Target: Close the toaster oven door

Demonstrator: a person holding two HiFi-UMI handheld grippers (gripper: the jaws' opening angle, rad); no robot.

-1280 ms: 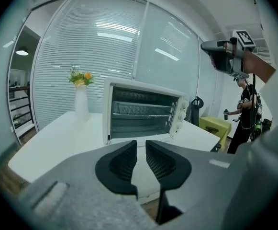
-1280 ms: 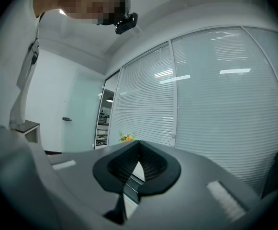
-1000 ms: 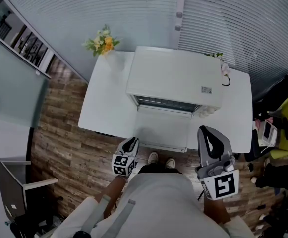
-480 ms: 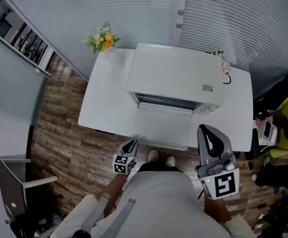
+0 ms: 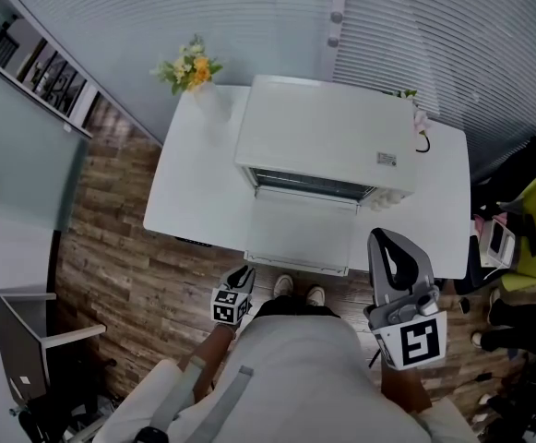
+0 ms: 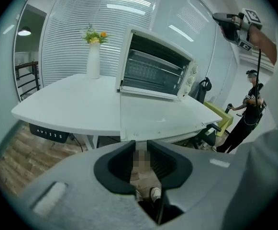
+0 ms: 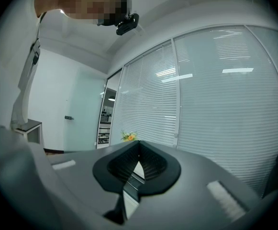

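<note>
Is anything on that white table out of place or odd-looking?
Only the door of the toaster oven: it lies fully open, folded down flat toward the front edge of the table, leaving the inside exposed. Nothing looks spilled or damaged, and the flower vase stands upright at a far corner.

Wood-plank floor (image 5: 111, 247), slatted blinds (image 5: 452, 53)

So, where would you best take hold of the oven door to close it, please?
Take the door by its free front edge, coming from the person's side and slightly below. It lies flat, hinged at the oven, with that edge near the table rim, so the open left gripper just beneath could lift it.
</note>
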